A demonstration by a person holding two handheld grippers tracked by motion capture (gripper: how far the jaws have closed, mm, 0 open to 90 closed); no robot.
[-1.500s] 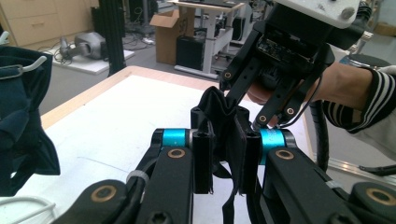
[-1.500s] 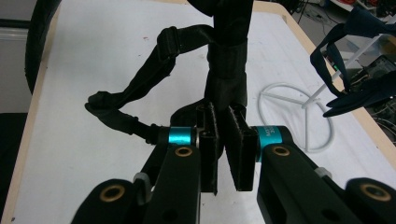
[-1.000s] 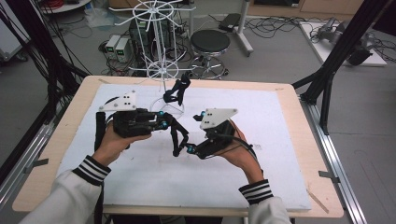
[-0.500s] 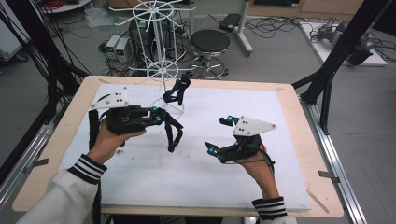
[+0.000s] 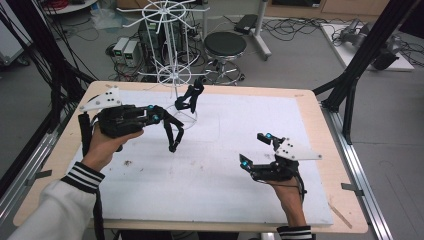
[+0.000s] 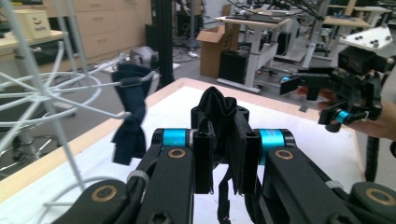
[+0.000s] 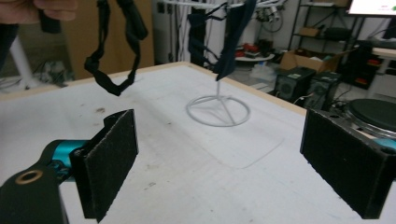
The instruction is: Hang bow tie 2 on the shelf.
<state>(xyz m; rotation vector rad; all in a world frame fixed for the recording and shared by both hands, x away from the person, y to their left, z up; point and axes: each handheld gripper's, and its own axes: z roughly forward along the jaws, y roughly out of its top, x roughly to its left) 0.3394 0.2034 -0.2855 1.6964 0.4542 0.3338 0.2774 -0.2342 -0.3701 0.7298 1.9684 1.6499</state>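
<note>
Gripping a black sock (image 5: 172, 131), my left claw (image 5: 159, 118) is clenched on its bunched top, and the rest of the sock hangs down from the claw above the counter (image 5: 310, 107). From the left gripper view, the sock (image 6: 223, 135) sits pinched between both pads. I use the white wire rack (image 5: 172, 30) at the counter's far edge as my landmark: the held sock is just in front of the rack's round base and a little to its left. Another dark sock (image 5: 191, 96) hangs from the rack itself, close beside the post. My right claw (image 5: 256, 150) is released, its pads spread wide with nothing between them, well away from the rack toward the near right part of the counter.
</note>
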